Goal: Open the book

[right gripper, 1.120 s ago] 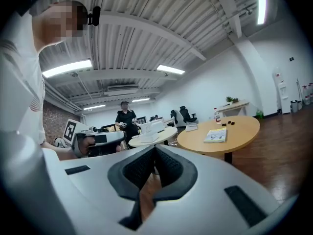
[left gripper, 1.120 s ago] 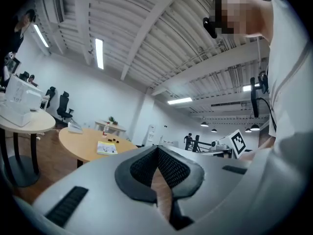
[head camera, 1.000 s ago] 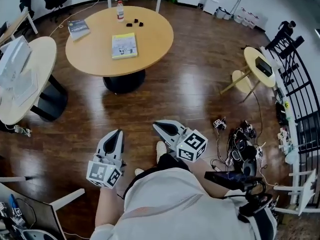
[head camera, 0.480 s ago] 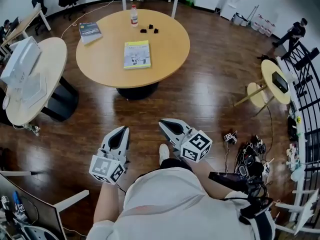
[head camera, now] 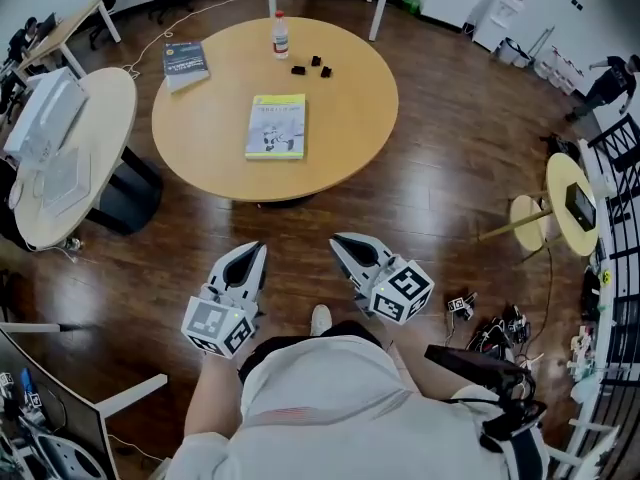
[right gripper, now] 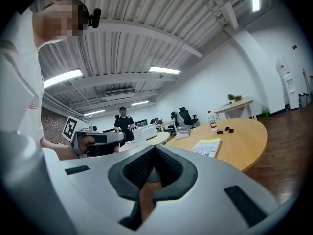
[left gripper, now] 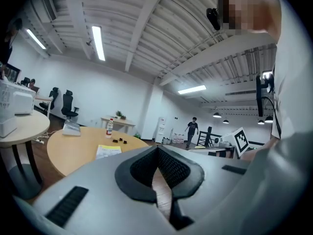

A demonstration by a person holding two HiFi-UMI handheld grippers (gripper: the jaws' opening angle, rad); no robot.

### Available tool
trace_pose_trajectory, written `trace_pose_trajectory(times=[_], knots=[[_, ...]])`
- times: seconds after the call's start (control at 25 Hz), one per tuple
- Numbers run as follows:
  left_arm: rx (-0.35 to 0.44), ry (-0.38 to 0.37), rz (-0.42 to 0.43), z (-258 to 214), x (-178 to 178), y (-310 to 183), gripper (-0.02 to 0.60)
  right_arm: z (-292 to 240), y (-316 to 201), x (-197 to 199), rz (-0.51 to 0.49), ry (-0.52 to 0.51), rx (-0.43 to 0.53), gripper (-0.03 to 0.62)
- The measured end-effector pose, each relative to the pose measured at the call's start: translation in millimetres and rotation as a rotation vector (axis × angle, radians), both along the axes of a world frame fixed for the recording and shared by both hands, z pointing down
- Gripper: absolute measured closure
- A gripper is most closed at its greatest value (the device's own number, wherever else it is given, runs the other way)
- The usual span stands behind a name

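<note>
Round table (head camera: 350, 118), closed yellow-covered book (head camera: 276, 126) flat

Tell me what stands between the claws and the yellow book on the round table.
Nothing visible. Only bare floor and the near edge of the table separate the left claw and right claw from the yellow book. The bottle and black pieces sit beyond it.

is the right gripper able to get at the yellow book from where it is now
Probably not yet: the right gripper hangs over the floor, short of the round table, and the yellow book lies well in from its edge. Nothing blocks the way; stepping closer should do.
</note>
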State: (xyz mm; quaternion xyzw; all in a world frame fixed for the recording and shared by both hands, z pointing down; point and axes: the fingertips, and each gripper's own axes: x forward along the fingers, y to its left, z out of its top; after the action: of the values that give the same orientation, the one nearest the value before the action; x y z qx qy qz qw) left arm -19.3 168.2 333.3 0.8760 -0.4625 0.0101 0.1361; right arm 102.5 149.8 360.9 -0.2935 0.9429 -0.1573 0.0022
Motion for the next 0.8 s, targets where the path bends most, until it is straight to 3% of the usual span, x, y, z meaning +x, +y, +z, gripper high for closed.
trace_pose_trajectory(times=[0.2,0.48,0.8], knots=[[-0.038,-0.041,-0.019,7,12,-35,0.574,17,-34,16,0.006,-0.013,-0.046,0.589],[-0.075,-0.051,-0.016,21,6,-74,0.574,31,-65,10,0.011,-0.019,-0.087,0.589],[-0.057,-0.057,0.031,31,-35,-152,0.574,29,-126,-19,0.103,0.042,-0.086,0.589]])
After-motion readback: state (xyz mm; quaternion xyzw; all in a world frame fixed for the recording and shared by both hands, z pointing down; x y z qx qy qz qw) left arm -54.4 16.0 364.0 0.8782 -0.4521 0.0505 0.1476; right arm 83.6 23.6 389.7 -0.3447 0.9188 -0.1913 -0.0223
